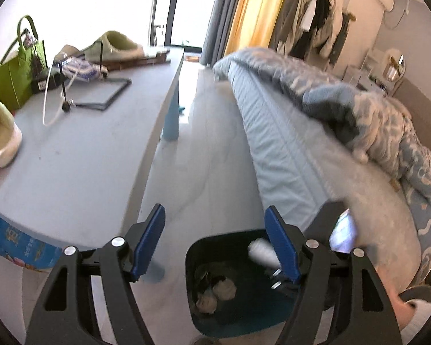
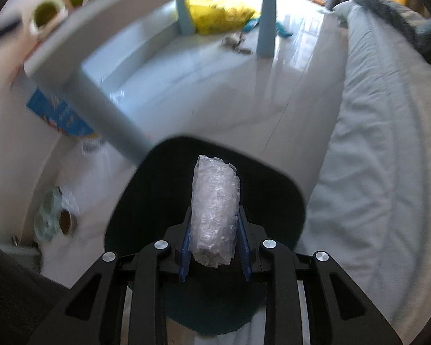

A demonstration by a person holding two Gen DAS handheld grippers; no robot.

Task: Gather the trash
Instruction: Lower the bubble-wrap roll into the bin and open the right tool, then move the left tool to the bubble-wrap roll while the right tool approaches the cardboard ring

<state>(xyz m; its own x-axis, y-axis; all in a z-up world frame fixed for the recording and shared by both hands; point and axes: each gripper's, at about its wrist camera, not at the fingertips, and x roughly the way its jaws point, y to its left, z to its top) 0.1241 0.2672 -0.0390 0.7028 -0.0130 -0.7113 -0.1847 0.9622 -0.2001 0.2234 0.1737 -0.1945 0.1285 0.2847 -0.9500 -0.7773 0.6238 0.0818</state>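
Your right gripper (image 2: 214,247) is clamped narrow on a roll of crumpled clear plastic wrap (image 2: 214,210), which sticks out past the blue pads and hangs right over the dark trash bin (image 2: 273,189). Your left gripper (image 1: 215,238) is spread wide with nothing between the pads.

The right wrist view gives you the bin only as a dark opening behind the roll; its inside is hidden. The left wrist view shows the bin (image 1: 198,254) from above, with crumpled white tissue wads (image 1: 215,293) on its bottom. There the roll (image 1: 263,251) shows as a blurred white shape at the bin's rim, with your right gripper (image 1: 275,280) beside it, mostly hidden by your left gripper's finger, so I can't read its grip from there.

Only the left wrist view shows the tabletop (image 1: 80,155): a green tote bag (image 1: 17,72), green slippers (image 1: 115,46) and a black stand (image 1: 100,97). It also shows a patterned duvet (image 1: 373,120) on the bed (image 1: 287,149).

Only the right wrist view shows under the table: a yellow plastic bag (image 2: 218,14), small litter (image 2: 235,41) on the glossy floor (image 2: 201,92) and what may be tape rolls (image 2: 54,215), too blurred to be sure.
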